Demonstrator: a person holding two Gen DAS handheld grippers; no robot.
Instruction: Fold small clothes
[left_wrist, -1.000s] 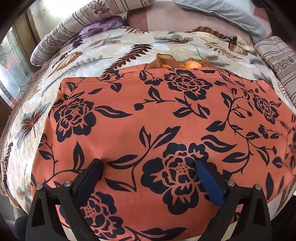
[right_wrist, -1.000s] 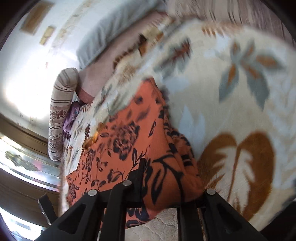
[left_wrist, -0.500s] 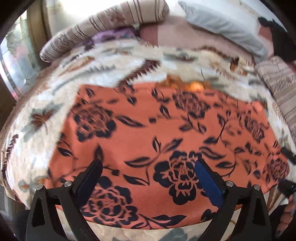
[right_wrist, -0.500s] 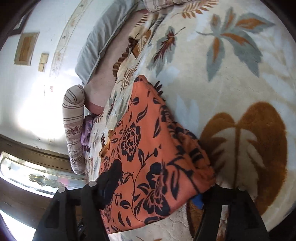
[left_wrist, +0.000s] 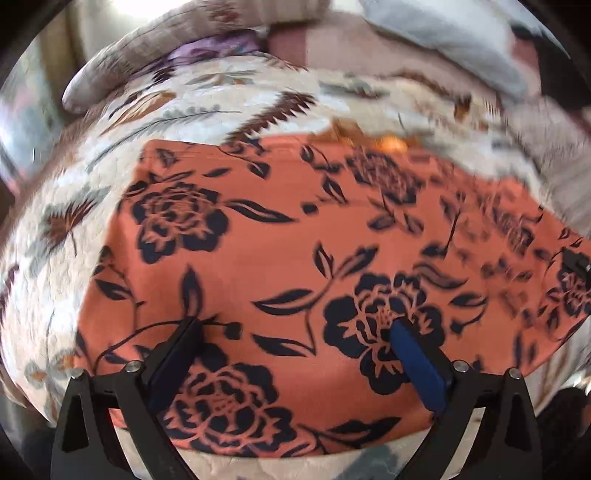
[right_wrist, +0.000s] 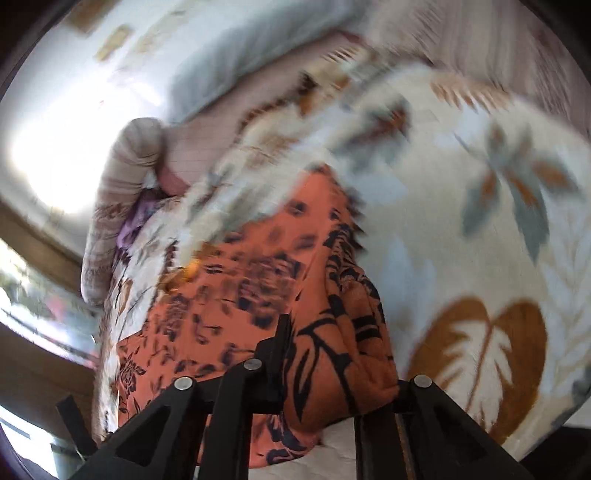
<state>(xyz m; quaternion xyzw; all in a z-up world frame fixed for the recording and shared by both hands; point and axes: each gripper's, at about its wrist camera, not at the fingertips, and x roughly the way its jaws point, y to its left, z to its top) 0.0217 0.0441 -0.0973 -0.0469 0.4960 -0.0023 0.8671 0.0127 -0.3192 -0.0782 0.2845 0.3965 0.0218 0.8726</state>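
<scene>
The orange floral garment (left_wrist: 295, 258) lay spread flat on the bed, over the leaf-patterned blanket (left_wrist: 74, 229), its near hem close to the bed's near edge. The right gripper (right_wrist: 332, 369) was closing on the bunched near right corner of the cloth, which sat gathered between its jaws. The left gripper (left_wrist: 295, 332) hung wide open above the near middle of the garment, holding nothing.

Risks, as judged: only a small wad of fabric sat in the right jaws, so a quick pull could let the corner slip out, or could drag the whole piece askew, since the left side was unheld. Lifting one corner alone would likely crease the fold line. The soft blanket might also be pinched up with the cloth (the layers lay touching).

Surroundings: a second orange-brown item (left_wrist: 369, 134) peeked out from under the garment's far edge and could get carried along. A striped bolster (left_wrist: 155, 62) with a purple cloth (left_wrist: 214, 46) beside it and a grey pillow (left_wrist: 443, 33) lay along the bed's far side, well apart from the work.
</scene>
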